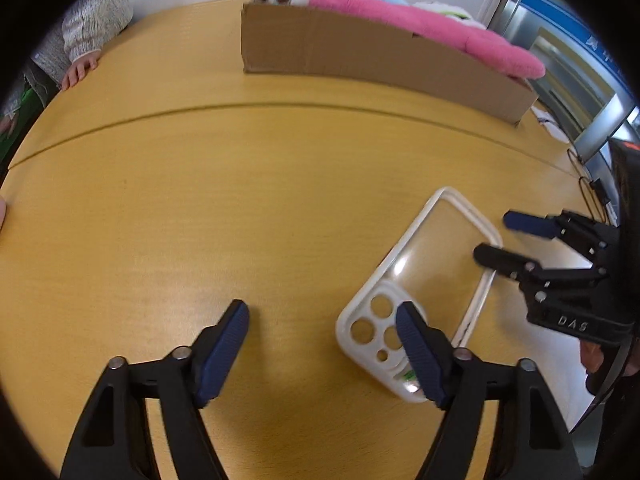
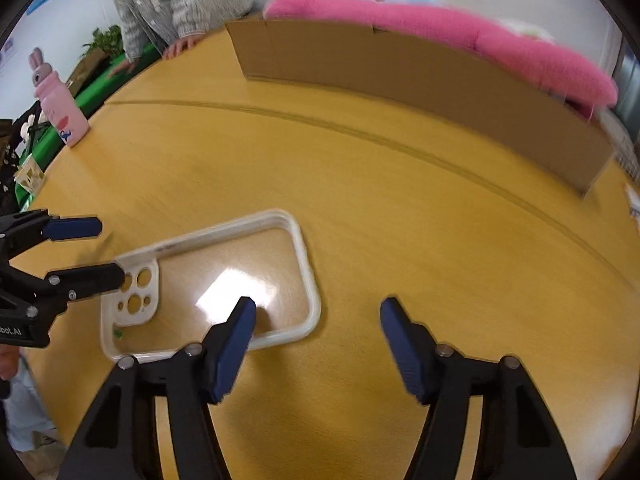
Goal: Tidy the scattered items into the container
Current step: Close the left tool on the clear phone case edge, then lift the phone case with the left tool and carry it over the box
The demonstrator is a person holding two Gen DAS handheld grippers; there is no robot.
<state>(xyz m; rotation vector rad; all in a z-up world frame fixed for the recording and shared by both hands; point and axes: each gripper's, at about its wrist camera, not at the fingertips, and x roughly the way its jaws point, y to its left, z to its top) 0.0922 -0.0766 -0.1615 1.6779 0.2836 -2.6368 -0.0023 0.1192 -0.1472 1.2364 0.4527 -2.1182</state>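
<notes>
Blue-padded jaws of the left gripper [image 1: 322,322] stand apart above the wooden table [image 1: 200,200], gripping nothing; its right finger overlaps the camera-hole end of the clear phone case [image 1: 424,280], contact unclear. The right gripper [image 2: 318,316] is likewise parted and empty, its left finger over the case's opposite end. The case lies flat between the two tools. Farther back stands the cardboard box [image 1: 360,52], with a pink plush toy [image 1: 420,24] in it. A person's hand [image 1: 80,70] rests on the far table edge.
</notes>
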